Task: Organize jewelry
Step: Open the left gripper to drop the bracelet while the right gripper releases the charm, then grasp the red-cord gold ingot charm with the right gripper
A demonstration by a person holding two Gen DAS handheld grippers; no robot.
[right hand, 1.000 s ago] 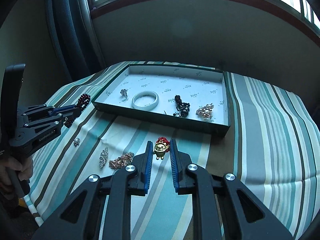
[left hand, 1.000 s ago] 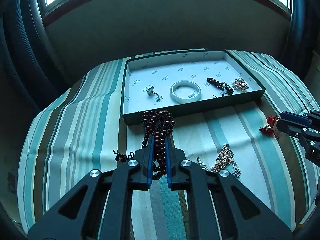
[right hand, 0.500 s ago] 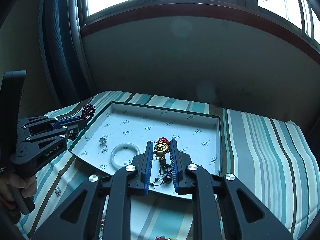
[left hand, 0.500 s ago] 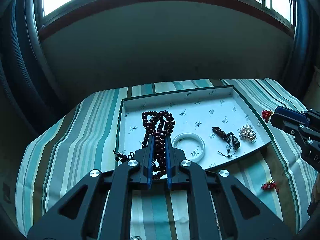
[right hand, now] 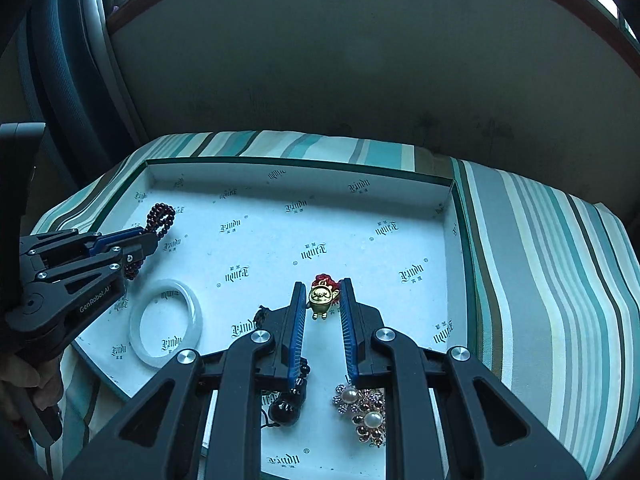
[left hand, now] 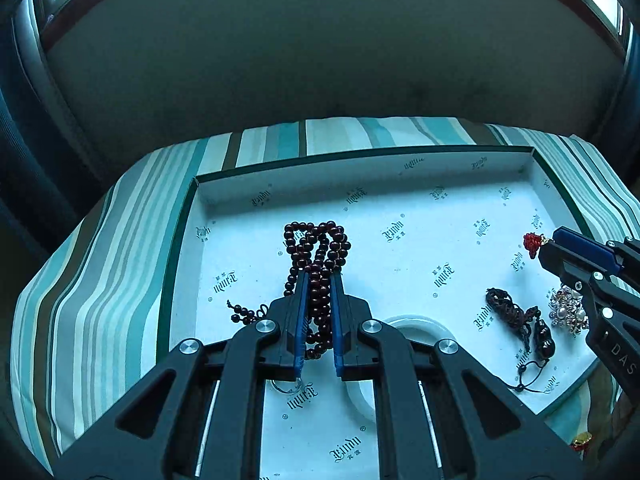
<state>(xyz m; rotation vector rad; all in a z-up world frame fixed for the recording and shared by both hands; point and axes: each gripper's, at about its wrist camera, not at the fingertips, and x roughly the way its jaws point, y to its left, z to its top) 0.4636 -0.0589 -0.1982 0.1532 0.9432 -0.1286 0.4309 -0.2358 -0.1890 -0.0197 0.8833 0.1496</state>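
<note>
My left gripper (left hand: 318, 280) is shut on a dark red bead necklace (left hand: 320, 248) and holds it over the left part of the white-lined tray (left hand: 440, 240). It also shows in the right wrist view (right hand: 160, 216). My right gripper (right hand: 323, 286) is shut on a gold charm with a red knot (right hand: 322, 298) above the tray's middle right; the red knot (left hand: 532, 242) shows in the left wrist view. A white bangle (right hand: 166, 322), a dark cord bracelet (left hand: 520, 320) and a pearl brooch (right hand: 364, 412) lie in the tray.
The tray (right hand: 460, 216) sits on a striped teal cloth (right hand: 540, 280). A dark wall and window rise behind. A small red and gold piece (left hand: 580, 440) lies on the cloth outside the tray's near right corner.
Both grippers moved forward from over the cloth to above the tray, each still holding its piece. The tray now fills both views.
</note>
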